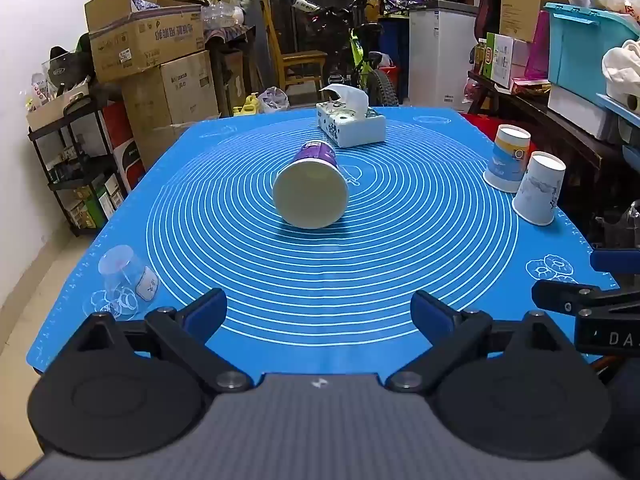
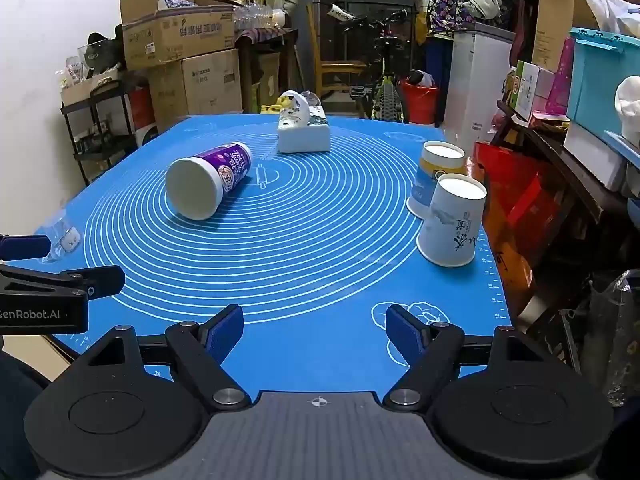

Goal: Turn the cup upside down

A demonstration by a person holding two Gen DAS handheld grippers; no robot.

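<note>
Lying on its side near the middle of the tabletop, on the blue silicone mat printed with white concentric rings (image 1: 240, 264), is the purple-and-white paper cup with a printed label (image 1: 310, 184). Its wide end faces the near edge and shows as a plain cream disc, so I cannot tell whether that is a lid or the cup's inside; its narrower purple end points toward the far edge, close to the white tissue box with blue floral print (image 1: 352, 128) but apart from it. In the right wrist view the cup (image 2: 208, 184) sits left of centre, tilted slightly away, its label showing a round logo in white and orange.

Two paper cups stand mouth-down near the right edge, just beside each other: a blue-and-yellow banded cup (image 2: 438, 178) farther back and a white cup with blue drawings and dark characters (image 2: 452, 220) nearer. A clear plastic cup (image 1: 124, 284) stands inverted at the near left corner.

Both tools hover over the near edge. The left gripper (image 1: 319, 312) has its blue-padded fingers spread wide and holds nothing; the right gripper (image 2: 315, 330) is likewise released and empty.
</note>
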